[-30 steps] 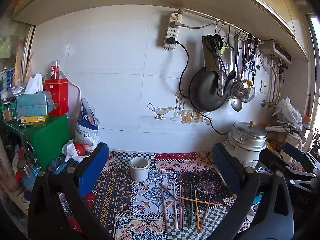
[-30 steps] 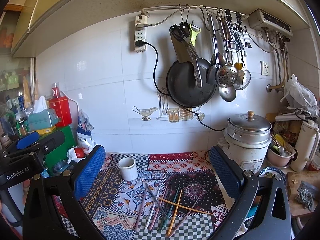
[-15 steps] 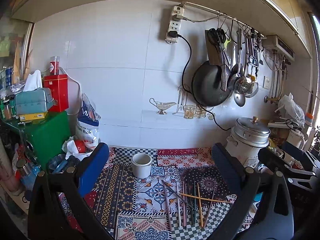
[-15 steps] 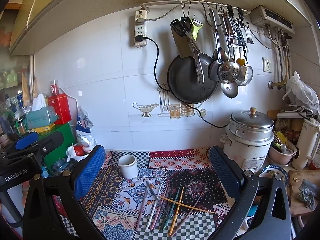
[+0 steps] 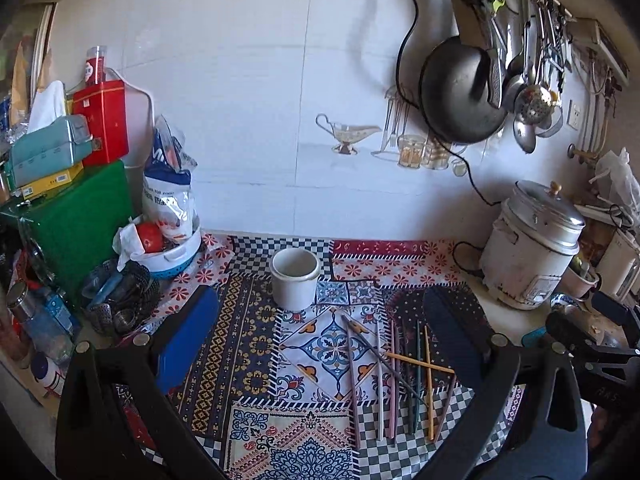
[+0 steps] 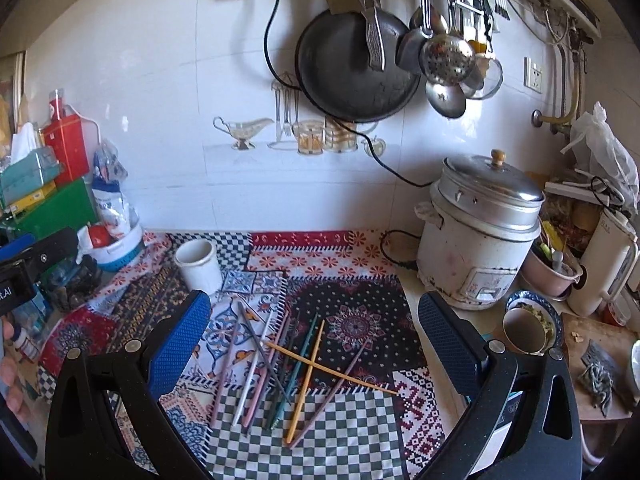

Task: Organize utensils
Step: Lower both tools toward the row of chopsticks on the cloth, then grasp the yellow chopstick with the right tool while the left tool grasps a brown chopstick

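Several coloured chopsticks (image 5: 394,364) lie loose and crossed on the patterned cloth; they also show in the right wrist view (image 6: 280,364). A white ceramic cup (image 5: 295,278) stands upright and empty behind them, seen at the left in the right wrist view (image 6: 199,266). My left gripper (image 5: 320,344) is open and empty, held above the cloth in front of the cup. My right gripper (image 6: 314,346) is open and empty, above the chopsticks.
A rice cooker (image 6: 482,240) stands at the right with bowls (image 6: 528,326) and a kettle (image 6: 604,260) beside it. A green box (image 5: 68,224), a bag (image 5: 170,188) and a basket (image 5: 120,300) crowd the left. A pan (image 6: 354,68) and ladles hang on the wall.
Both grippers have tilted down and moved closer to the counter, so the cup and chopsticks look larger and sit higher in view. Both stay open.
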A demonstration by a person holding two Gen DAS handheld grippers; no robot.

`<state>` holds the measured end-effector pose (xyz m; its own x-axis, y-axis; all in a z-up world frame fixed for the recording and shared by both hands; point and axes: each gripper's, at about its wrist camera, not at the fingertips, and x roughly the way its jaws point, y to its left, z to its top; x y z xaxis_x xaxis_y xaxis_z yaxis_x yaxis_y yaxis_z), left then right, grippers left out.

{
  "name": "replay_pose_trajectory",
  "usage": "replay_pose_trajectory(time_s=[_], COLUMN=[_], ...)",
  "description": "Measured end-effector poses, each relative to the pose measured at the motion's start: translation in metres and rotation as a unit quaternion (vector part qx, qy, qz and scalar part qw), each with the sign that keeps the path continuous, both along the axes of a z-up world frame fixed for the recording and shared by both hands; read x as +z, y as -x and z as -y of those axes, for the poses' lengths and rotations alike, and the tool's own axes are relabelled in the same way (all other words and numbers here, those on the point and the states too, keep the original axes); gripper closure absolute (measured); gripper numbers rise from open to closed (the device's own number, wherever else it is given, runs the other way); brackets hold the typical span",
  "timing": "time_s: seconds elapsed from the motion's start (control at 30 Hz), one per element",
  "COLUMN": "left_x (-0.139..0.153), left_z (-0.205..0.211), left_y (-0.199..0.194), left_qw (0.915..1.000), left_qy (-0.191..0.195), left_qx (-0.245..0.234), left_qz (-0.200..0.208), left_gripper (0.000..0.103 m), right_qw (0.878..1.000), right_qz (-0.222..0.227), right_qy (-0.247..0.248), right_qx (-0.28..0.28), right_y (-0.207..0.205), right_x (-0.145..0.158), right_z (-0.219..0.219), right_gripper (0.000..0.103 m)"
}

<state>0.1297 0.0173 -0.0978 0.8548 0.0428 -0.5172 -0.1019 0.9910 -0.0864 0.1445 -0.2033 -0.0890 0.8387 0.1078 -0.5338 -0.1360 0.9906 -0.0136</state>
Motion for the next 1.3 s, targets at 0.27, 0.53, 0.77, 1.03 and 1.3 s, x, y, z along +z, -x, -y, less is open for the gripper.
replay_pose_trajectory(time_s=[0.27,0.53,0.77,1.03,1.3], left_x=[-0.074,-0.152,-0.193,-0.218,-0.234], left_z=[-0.002,0.003,0.02,0.034,0.041], left_y=[-0.065,-0.116,-0.14,-0.154,-0.164], left_qw=[0.993,0.9711,0.9481,0.9223,0.9073], left_qy=[0.001,0.002,0.022,0.054,0.072], left_qx=[-0.002,-0.024,-0.057,-0.106,-0.11], left_qz=[-0.118,-0.237,-0.312,-0.368,-0.399], left_gripper=[0.005,0.026,0.044,0.066,0.086], right_qw=[0.994,0.975,0.946,0.917,0.898], right_qz=[-0.1,-0.205,-0.298,-0.354,-0.384], right_qy=[0.045,0.072,0.079,0.076,0.071], right_qx=[-0.005,0.041,0.103,0.169,0.202], right_y=[-0.054,-0.105,-0.142,-0.161,-0.175], right_x=[-0.059,-0.124,-0.176,-0.194,-0.2], right_z=[0.021,0.013,0.004,-0.003,0.0], right_gripper=[0.0,0.009,0.038,0.064,0.08])
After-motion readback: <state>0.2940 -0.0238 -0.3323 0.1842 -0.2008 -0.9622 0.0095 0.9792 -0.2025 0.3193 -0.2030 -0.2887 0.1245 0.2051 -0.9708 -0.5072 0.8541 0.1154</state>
